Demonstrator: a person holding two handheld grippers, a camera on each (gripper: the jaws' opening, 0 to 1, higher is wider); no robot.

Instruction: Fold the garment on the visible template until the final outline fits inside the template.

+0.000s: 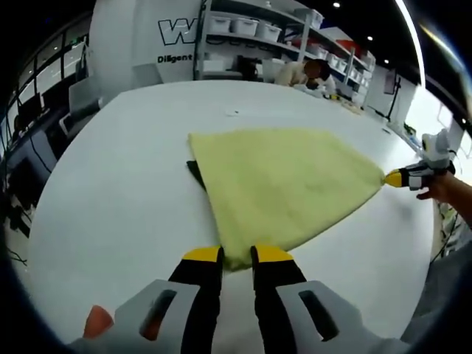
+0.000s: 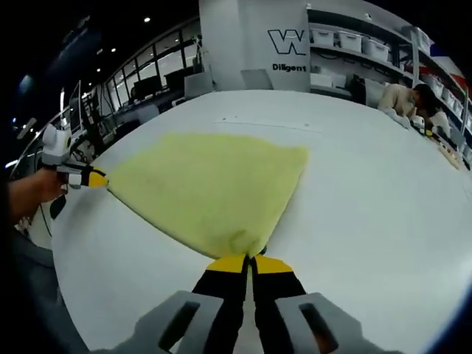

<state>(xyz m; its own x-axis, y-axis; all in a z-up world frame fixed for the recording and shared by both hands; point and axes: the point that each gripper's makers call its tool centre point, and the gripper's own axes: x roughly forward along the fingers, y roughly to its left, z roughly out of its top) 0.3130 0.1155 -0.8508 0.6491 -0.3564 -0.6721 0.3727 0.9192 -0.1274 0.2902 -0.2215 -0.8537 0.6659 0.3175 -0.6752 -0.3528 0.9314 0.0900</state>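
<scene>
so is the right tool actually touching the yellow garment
Touching. In the right gripper view the right tool is shut on a corner of the yellow garment; the left gripper view shows the same tool pinching that corner.

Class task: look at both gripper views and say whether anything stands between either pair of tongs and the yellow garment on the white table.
Nothing visible does. The left tongs are closed on one corner of the soft yellow fabric garment, and the right tongs are closed on another corner. The round white table around it shows no obstacle.
</scene>
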